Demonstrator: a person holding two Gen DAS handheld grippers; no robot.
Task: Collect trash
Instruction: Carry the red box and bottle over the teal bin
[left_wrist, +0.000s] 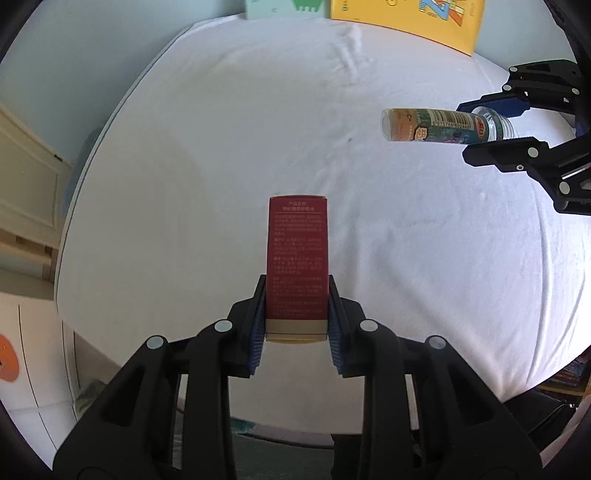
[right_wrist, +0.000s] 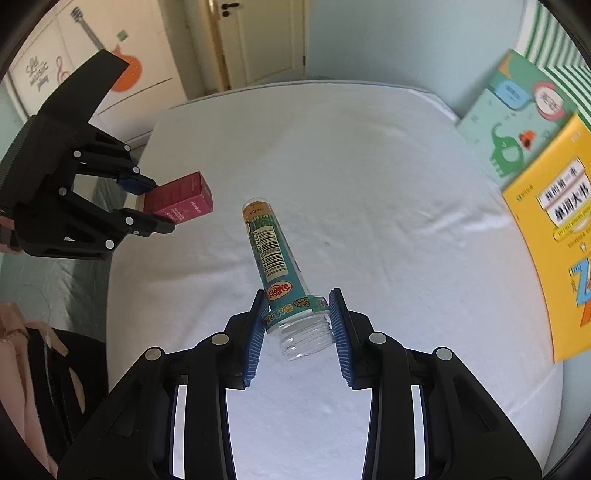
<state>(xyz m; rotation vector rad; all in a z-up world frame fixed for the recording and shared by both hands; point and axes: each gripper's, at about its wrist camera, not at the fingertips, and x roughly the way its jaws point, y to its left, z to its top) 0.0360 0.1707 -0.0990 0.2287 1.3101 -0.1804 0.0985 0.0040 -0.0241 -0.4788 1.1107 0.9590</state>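
Note:
My left gripper (left_wrist: 297, 295) is shut on a red carton box (left_wrist: 297, 258) with white print, held above the white bed (left_wrist: 221, 147). It also shows in the right wrist view (right_wrist: 149, 205) at the left, with the red box (right_wrist: 181, 199) between its blue pads. My right gripper (right_wrist: 298, 301) is shut on a clear plastic tube bottle (right_wrist: 273, 254) with a teal label and barcode, gripped near its threaded open neck. In the left wrist view the bottle (left_wrist: 443, 124) sticks out leftward from the right gripper (left_wrist: 484, 127) at the right.
A yellow book (right_wrist: 554, 236) and a green book (right_wrist: 513, 118) lean against the wall along the bed's far side. A white wardrobe with guitar stickers (right_wrist: 92, 55) and a door (right_wrist: 258, 40) stand beyond the bed. A pink item (right_wrist: 14, 369) lies at the lower left.

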